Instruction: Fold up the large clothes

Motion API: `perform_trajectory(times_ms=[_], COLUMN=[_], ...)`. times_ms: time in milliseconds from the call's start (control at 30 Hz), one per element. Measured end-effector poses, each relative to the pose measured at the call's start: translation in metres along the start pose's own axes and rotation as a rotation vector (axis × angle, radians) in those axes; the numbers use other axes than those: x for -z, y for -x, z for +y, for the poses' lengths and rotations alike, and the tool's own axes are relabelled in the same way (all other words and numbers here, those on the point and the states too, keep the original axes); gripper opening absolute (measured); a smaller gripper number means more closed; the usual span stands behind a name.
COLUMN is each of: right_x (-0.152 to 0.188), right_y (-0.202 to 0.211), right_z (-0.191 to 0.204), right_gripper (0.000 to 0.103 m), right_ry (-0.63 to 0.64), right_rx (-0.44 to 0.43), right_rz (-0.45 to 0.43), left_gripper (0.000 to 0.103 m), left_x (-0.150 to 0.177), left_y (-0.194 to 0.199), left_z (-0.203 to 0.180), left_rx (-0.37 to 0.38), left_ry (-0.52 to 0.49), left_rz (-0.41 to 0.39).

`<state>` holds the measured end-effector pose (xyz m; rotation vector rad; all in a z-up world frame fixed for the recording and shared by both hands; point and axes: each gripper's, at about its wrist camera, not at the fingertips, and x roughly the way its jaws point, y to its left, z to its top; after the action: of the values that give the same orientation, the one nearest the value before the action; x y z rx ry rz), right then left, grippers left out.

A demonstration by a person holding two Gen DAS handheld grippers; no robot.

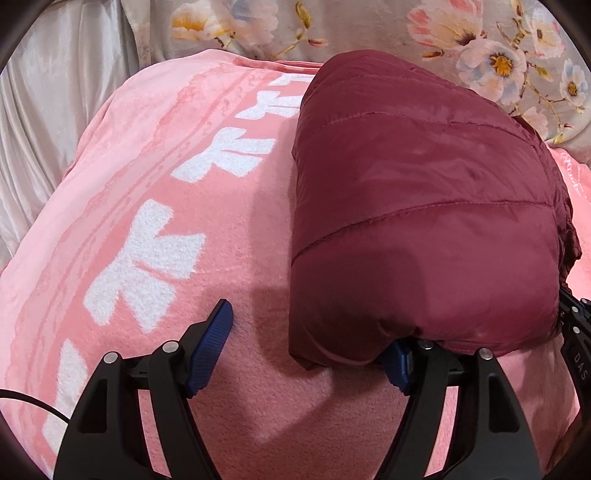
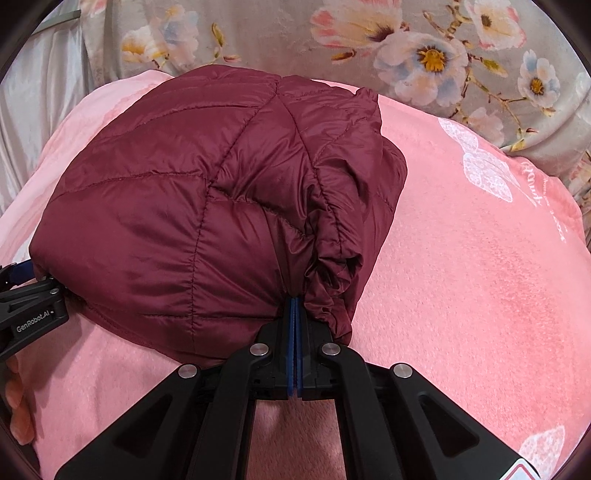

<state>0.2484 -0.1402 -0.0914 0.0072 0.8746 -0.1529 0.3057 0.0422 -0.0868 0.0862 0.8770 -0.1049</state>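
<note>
fleecy pink blanket [image 1: 155, 206] bears a puffy quilted maroon jacket [image 2: 177, 206], folded; right gripper [image 2: 294, 317] clenched at its gathered hem, left gripper [image 1: 314, 343] spread wide.

Right gripper [image 2: 294, 314] pinches the folded maroon puffer jacket's [image 2: 177, 206] edge on pink blanket [image 2: 461, 277].

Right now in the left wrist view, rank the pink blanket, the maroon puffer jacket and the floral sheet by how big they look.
1. pink blanket, fills most of the view.
2. maroon puffer jacket, folded into a bundle on the blanket.
3. floral sheet, only a strip along the top shows; it runs out of view, so its real extent is unsure.
</note>
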Motion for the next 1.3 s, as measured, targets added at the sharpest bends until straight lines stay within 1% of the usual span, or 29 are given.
perform_trajectory(times_ms=[100, 133, 167, 233, 267, 300, 333, 367, 433, 467, 500, 533, 600, 667, 733, 800, 967, 1033, 1200, 1300], right_x=[-0.001, -0.001, -0.001, 0.002, 0.004, 0.007, 0.010, 0.013, 0.012, 0.009, 0.005, 0.001, -0.006, -0.008, -0.005, -0.001, 0.001, 0.002, 0.001, 0.003], right_y=[-0.001, -0.001, 0.001, 0.011, 0.017, 0.026, 0.032, 0.042, 0.058, 0.060, 0.062, 0.061, 0.051, 0.033, 0.016, 0.009, 0.004, 0.003, 0.002, 0.009], right_z=[-0.002, -0.003, -0.005, -0.009, -0.010, -0.012, -0.014, -0.016, -0.017, -0.016, -0.015, -0.013, -0.013, -0.017, -0.024, -0.025, -0.015, -0.016, -0.020, -0.024], right_gripper=[0.000, 0.000, 0.000, 0.000, 0.000, 0.000, 0.000, 0.000, 0.000, 0.000, 0.000, 0.000, 0.000, 0.000, 0.000, 0.000, 0.000, 0.000, 0.000, 0.000], right_ry=[-0.006, -0.009, -0.015, -0.017, -0.016, -0.020, -0.027, -0.037, -0.049, -0.048, -0.044, -0.038, -0.033, -0.042, -0.062, -0.065, -0.029, -0.035, -0.050, -0.063], right_rx=[-0.009, -0.014, -0.023, -0.029, -0.032, -0.042, -0.051, -0.066, -0.079, -0.079, -0.071, -0.061, -0.039, -0.024, -0.053, -0.063, -0.033, -0.040, -0.061, -0.068], right_rz=[0.001, 0.000, -0.003, -0.012, -0.020, -0.030, -0.039, -0.055, -0.091, -0.100, -0.108, -0.107, -0.082, -0.033, 0.011, 0.018, 0.009, 0.009, 0.009, -0.008], left_gripper=[0.075, 0.074, 0.072, 0.064, 0.064, 0.064, 0.064, 0.064, 0.064, 0.064, 0.064, 0.064, 0.064, 0.066, 0.066, 0.068, 0.068, 0.068, 0.069, 0.069], left_x=[-0.001, -0.001, 0.000, 0.004, 0.007, 0.010, 0.011, 0.010, 0.001, -0.007, -0.016, -0.021, -0.031, -0.033, -0.032, -0.029, -0.021, -0.019, -0.017, -0.017], left_y=[-0.001, -0.001, 0.005, 0.018, 0.034, 0.051, 0.068, 0.081, 0.091, 0.092, 0.087, 0.081, 0.059, 0.036, 0.023, 0.018, 0.003, 0.000, -0.002, 0.001], left_z=[0.002, 0.004, 0.009, 0.015, 0.020, 0.024, 0.026, 0.026, 0.025, 0.023, 0.018, 0.015, 0.009, 0.002, -0.001, -0.004, -0.016, -0.020, -0.023, -0.023], left_rx=[-0.001, 0.008, 0.025, 0.062, 0.106, 0.134, 0.135, 0.118, 0.097, 0.072, 0.040, 0.028, 0.020, -0.011, -0.018, -0.023, -0.056, -0.070, -0.071, -0.082], left_ry=[0.013, 0.021, 0.038, 0.058, 0.074, 0.080, 0.077, 0.076, 0.079, 0.082, 0.081, 0.082, 0.102, 0.108, 0.106, 0.101, 0.049, 0.035, 0.032, 0.033], left_rz=[0.002, 0.001, -0.001, 0.015, 0.006, -0.019, -0.056, -0.089, -0.119, -0.126, -0.126, -0.116, -0.060, -0.018, -0.002, -0.003, -0.022, -0.037, -0.047, -0.072])
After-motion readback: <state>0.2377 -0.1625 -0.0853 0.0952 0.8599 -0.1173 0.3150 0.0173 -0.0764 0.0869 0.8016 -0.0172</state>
